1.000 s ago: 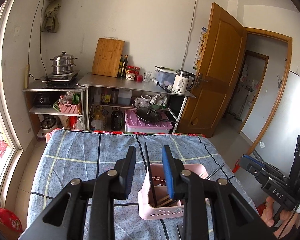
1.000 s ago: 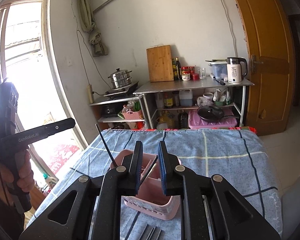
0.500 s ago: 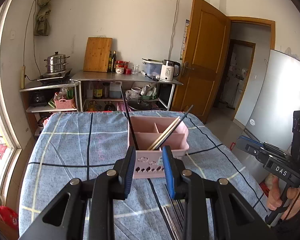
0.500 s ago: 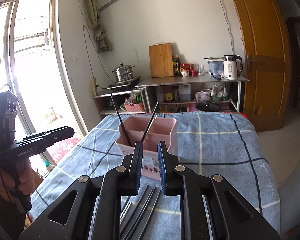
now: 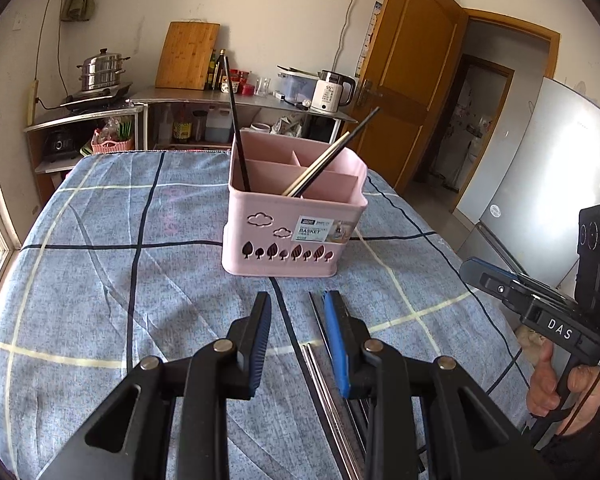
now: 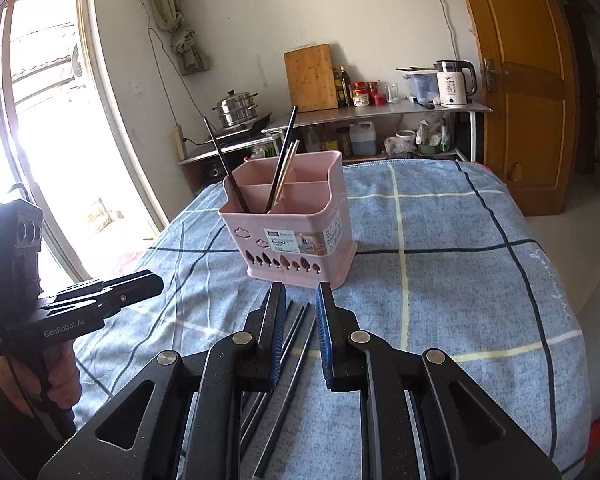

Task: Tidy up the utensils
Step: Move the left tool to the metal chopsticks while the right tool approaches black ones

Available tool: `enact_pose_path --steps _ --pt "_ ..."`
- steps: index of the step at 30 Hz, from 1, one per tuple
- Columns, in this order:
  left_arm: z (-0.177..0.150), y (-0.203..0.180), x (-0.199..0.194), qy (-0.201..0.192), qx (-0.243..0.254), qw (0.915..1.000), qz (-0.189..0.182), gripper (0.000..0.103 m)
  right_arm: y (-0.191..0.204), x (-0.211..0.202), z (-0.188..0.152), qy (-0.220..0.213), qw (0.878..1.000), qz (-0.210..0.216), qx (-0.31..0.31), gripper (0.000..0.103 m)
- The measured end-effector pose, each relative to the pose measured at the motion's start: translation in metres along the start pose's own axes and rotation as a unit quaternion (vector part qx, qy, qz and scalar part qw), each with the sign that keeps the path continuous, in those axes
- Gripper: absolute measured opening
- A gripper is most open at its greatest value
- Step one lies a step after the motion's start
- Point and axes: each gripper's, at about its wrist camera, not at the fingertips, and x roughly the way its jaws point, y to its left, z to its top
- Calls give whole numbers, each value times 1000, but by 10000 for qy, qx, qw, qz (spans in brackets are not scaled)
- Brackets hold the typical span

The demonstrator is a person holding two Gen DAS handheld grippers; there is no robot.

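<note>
Pink basket (image 5: 296,224), chopsticks upright inside.
Left gripper (image 5: 296,312) and right gripper (image 6: 299,304): parted, empty, above loose chopsticks (image 6: 296,328) on checked cloth (image 5: 140,280).

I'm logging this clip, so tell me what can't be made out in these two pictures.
- Left wrist view: loose chopsticks run under the left gripper; count hidden.
- Right wrist view: loose chopsticks run under the right gripper too.
- Pink basket: walls hide stick bottoms; small label text unreadable.

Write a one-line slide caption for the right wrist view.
Open right gripper above loose chopsticks on the checked cloth, facing the pink basket.
</note>
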Motion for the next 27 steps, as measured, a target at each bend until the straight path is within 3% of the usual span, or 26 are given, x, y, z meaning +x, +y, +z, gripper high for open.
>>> enact_pose_path --steps 12,27 --pt "-6 -5 30 390 61 9992 -111 29 -6 34 -13 440 9990 17 72 16" --pt "-1 7 74 855 -89 9962 -153 29 -11 117 -31 1490 9886 -171 127 16"
